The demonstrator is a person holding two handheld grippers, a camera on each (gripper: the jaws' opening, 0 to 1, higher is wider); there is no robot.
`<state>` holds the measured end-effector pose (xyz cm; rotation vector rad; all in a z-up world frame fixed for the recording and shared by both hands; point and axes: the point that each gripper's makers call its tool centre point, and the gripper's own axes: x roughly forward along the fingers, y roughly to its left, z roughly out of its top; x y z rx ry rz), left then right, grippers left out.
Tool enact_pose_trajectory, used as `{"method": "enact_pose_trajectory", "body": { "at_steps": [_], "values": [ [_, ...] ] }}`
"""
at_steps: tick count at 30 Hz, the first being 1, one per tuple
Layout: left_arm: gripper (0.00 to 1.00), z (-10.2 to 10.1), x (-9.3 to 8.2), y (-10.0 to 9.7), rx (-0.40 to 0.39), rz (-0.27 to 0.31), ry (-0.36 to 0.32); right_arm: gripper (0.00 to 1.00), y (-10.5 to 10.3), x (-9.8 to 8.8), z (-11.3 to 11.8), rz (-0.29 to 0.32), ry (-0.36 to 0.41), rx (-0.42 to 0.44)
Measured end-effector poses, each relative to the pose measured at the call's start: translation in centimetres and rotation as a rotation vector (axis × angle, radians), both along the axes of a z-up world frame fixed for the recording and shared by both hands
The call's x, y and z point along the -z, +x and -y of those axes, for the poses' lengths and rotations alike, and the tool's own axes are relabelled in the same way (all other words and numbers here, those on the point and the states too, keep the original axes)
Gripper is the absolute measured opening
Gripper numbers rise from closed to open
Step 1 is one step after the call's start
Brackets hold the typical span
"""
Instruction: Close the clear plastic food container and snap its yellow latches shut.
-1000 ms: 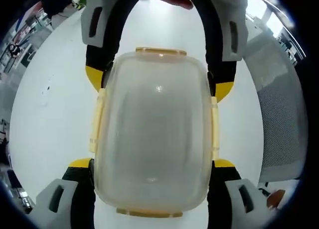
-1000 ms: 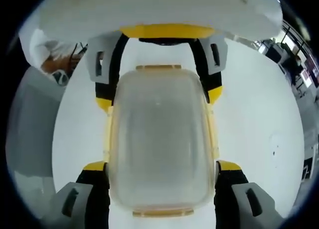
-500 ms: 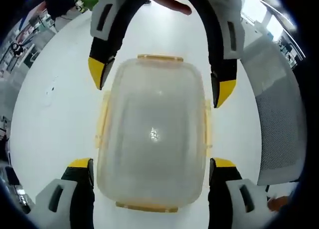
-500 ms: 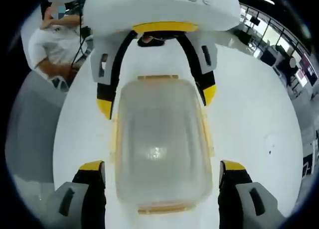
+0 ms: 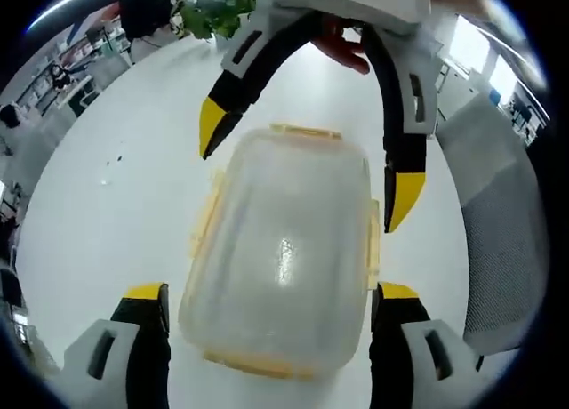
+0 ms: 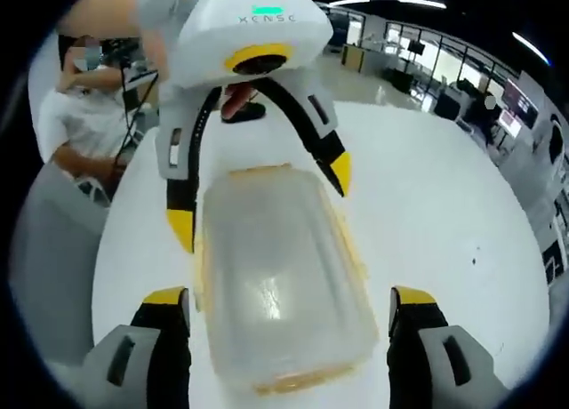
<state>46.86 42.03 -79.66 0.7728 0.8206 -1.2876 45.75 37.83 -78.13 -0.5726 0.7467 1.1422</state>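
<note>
The clear plastic food container [image 5: 283, 249] lies on the white table [image 5: 116, 222] with its lid on and yellow latches [image 5: 373, 240] along its edges. My left gripper [image 5: 271, 295] stands open, its yellow-tipped jaws on either side of the container's near end, apart from it. The right gripper [image 5: 309, 160] comes in from the far side, also open, its tips spread past the container's far corners. In the right gripper view the container [image 6: 280, 284] sits between my right gripper's [image 6: 290, 299] open jaws, with the left gripper [image 6: 260, 200] open over its far end.
A grey mesh chair [image 5: 502, 240] stands beside the table, also seen as the chair [image 6: 53, 249]. A person in a white shirt [image 6: 89, 116] sits beyond the table's edge. A potted plant [image 5: 213, 4] is at the far side. A hand [image 5: 342, 49] holds the right gripper.
Both grippers' jaws, which were against the container's long sides a second ago, have spread and drawn back and up from it. The container stays on the table.
</note>
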Motion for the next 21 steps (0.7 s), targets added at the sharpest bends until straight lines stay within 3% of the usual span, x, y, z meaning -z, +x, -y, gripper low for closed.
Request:
{"method": "enact_pose_trajectory", "body": {
  "at_steps": [6,9,11,16,21],
  "values": [
    [0.96,0.7,-0.7,0.2,-0.066,0.03,-0.13,0.94,0.6,-0.7,0.0,0.046,0.128,0.128],
    [0.95,0.8,-0.6,0.1,-0.079,0.047,-0.158,0.95,1.0,-0.8,0.2,0.068,0.183,0.2],
    [0.95,0.9,-0.9,0.1,-0.095,0.073,-0.194,0.95,1.1,-1.6,-0.3,0.065,0.275,0.255],
    [0.97,1.1,-1.2,0.3,-0.17,0.1,-0.291,0.95,1.4,-1.9,0.2,0.178,0.319,0.331],
    [0.98,1.3,-1.5,-0.1,-0.186,0.128,-0.363,0.96,1.1,-2.1,0.5,0.211,0.364,0.389]
  ]
}}
